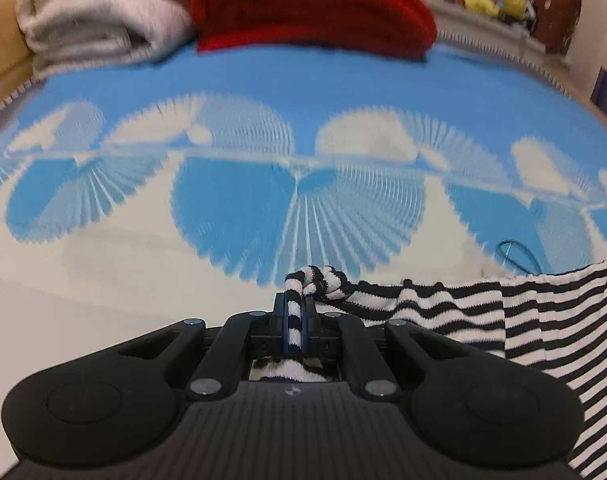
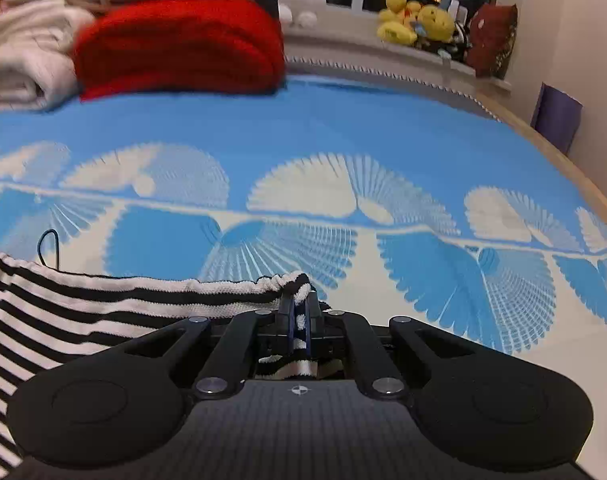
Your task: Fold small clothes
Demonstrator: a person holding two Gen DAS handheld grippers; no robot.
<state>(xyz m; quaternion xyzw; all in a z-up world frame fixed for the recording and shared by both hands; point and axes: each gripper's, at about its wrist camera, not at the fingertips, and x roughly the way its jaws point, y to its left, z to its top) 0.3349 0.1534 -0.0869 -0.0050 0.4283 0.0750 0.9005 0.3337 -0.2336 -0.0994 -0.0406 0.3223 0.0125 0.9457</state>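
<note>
A black-and-white striped garment point(image 1: 483, 316) hangs stretched between my two grippers above the blue-and-white patterned cloth point(image 1: 263, 92). My left gripper point(image 1: 295, 312) is shut on its left corner, and the fabric runs off to the right. My right gripper point(image 2: 299, 312) is shut on the other corner of the striped garment point(image 2: 83, 304), and the fabric runs off to the left. Both views are blurred.
A folded red knit point(image 1: 311, 8) and a folded cream garment point(image 1: 91, 20) lie at the far edge of the cloth; they also show in the right wrist view point(image 2: 179, 44) point(image 2: 23, 52). Yellow plush toys point(image 2: 415, 20) sit on a ledge behind. A thin dark cord point(image 1: 519, 256) lies on the cloth.
</note>
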